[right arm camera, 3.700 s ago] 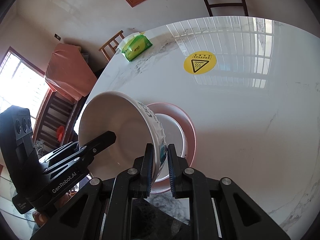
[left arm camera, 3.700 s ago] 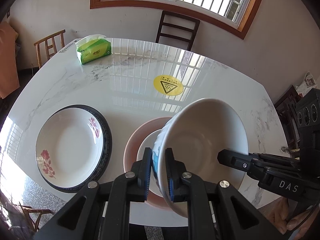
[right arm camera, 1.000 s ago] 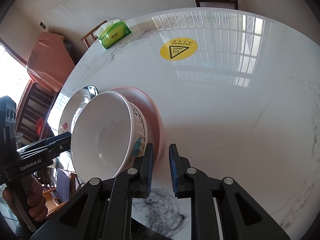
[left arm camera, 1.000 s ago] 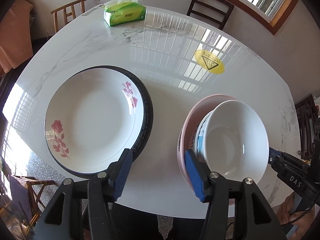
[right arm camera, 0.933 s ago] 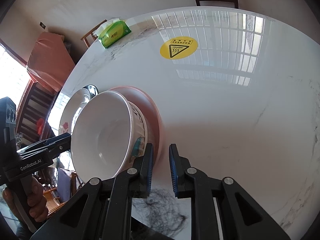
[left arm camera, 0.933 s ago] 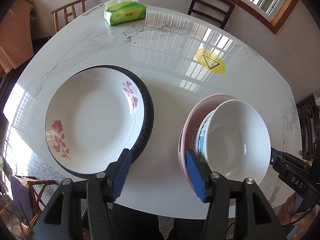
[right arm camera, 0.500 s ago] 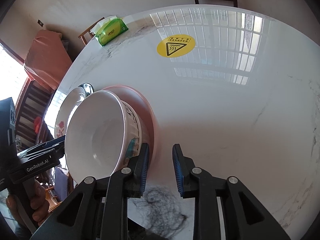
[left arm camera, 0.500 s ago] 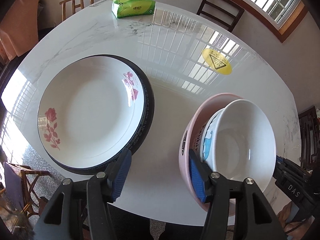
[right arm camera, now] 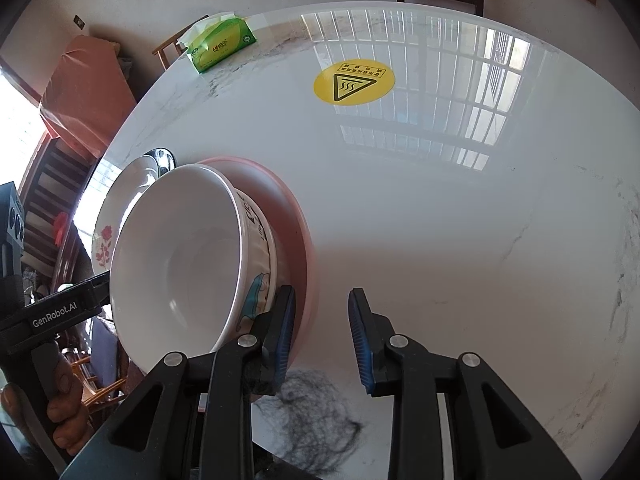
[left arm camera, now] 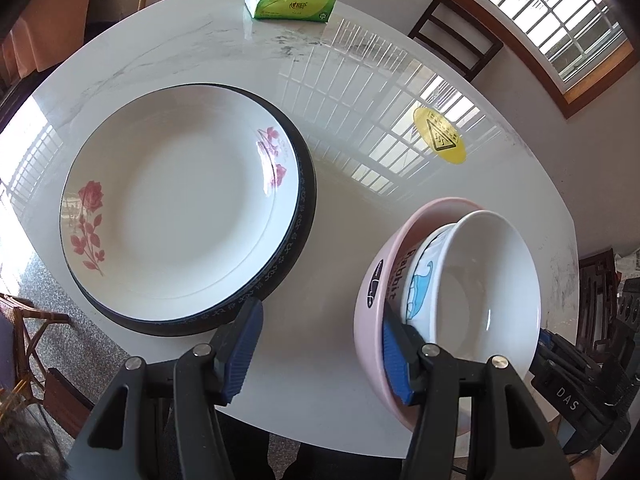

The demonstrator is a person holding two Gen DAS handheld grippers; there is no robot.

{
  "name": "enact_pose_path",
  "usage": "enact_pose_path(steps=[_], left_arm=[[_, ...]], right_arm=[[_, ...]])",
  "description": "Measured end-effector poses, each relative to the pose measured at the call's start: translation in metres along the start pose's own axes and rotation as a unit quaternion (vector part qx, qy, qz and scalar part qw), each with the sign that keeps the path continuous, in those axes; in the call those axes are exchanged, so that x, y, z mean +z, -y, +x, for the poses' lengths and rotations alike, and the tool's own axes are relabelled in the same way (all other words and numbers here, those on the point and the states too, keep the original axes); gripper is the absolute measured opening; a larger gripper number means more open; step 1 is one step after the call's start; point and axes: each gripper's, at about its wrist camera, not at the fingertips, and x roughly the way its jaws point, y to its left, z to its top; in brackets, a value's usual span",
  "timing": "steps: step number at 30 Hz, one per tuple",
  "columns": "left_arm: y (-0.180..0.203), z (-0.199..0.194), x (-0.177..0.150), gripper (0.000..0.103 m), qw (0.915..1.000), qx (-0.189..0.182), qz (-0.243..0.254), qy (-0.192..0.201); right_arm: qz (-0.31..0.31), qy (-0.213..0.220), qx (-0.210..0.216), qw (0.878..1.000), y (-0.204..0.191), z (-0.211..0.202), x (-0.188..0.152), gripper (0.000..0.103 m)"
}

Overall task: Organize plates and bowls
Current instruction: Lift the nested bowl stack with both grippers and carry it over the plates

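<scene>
White bowl (left arm camera: 476, 280) nested in pink bowl (left arm camera: 370, 300), near worktop (left arm camera: 352, 216) front edge. Rose plate (left arm camera: 176, 208) on dark plate (left arm camera: 306, 200), just left, apart from bowls. Left gripper (left arm camera: 320, 354) fingers spread wide, empty; right gripper (right arm camera: 322, 330) fingers parted, left pad beside pink rim. Bare glossy marble beyond; yellow sticker (right arm camera: 354, 81), tissue pack (left arm camera: 290, 4) far; chairs, window behind.
</scene>
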Motion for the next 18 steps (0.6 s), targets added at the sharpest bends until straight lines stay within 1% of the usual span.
enact_pose_path(steps=[1, 3, 4, 6, 7, 9, 11, 13, 14, 15, 16, 18], left_arm=[[0.0, 0.0, 0.0, 0.054, 1.0, -0.007, -0.002, 0.001], [-0.001, -0.001, -0.002, 0.043, 0.9996, -0.027, 0.002, -0.001], [0.001, -0.001, -0.002, 0.041, 0.9994, -0.033, 0.009, -0.003], [0.006, -0.002, -0.002, 0.029, 0.9989, -0.038, 0.025, -0.004], [0.008, -0.004, -0.003, 0.026, 0.9988, -0.038, 0.032, -0.001], [0.015, -0.005, -0.005, 0.009, 0.9979, -0.044, 0.046, 0.006], [0.019, -0.005, -0.005, 0.008, 0.998, -0.038, 0.05, 0.01], [0.018, -0.005, -0.004, 0.008, 0.9979, -0.044, 0.044, 0.018], [0.018, -0.005, -0.005, 0.008, 0.9978, -0.047, 0.041, 0.022], [0.018, -0.006, -0.007, 0.008, 0.998, -0.044, 0.039, 0.025], [0.017, -0.006, -0.008, 0.008, 0.998, -0.041, 0.039, 0.028], [0.017, -0.008, -0.011, 0.008, 0.9979, -0.042, 0.038, 0.032]], right_arm=[[-0.001, 0.003, -0.002, 1.0, 0.001, 0.0, -0.001, 0.031], [-0.005, 0.012, -0.007, 1.0, 0.001, -0.001, -0.002, 0.035], [-0.011, 0.018, -0.011, 1.0, 0.0, -0.002, -0.003, 0.035], [-0.024, 0.023, -0.017, 0.999, -0.002, -0.003, -0.003, 0.037], [-0.022, 0.022, -0.017, 0.999, -0.001, -0.002, -0.002, 0.039], [-0.013, 0.018, -0.013, 1.0, 0.003, -0.001, -0.001, 0.042], [-0.014, 0.015, -0.011, 1.0, 0.003, -0.001, 0.0, 0.042], [-0.021, 0.014, -0.017, 1.0, 0.0, -0.001, 0.0, 0.042], [-0.026, 0.013, -0.016, 0.999, -0.002, 0.0, 0.0, 0.04], [-0.031, 0.014, -0.011, 0.999, -0.003, 0.0, 0.0, 0.032], [-0.035, 0.014, -0.002, 0.999, -0.003, -0.001, 0.0, 0.022], [-0.053, 0.015, 0.009, 0.998, -0.008, -0.001, 0.0, 0.013]])
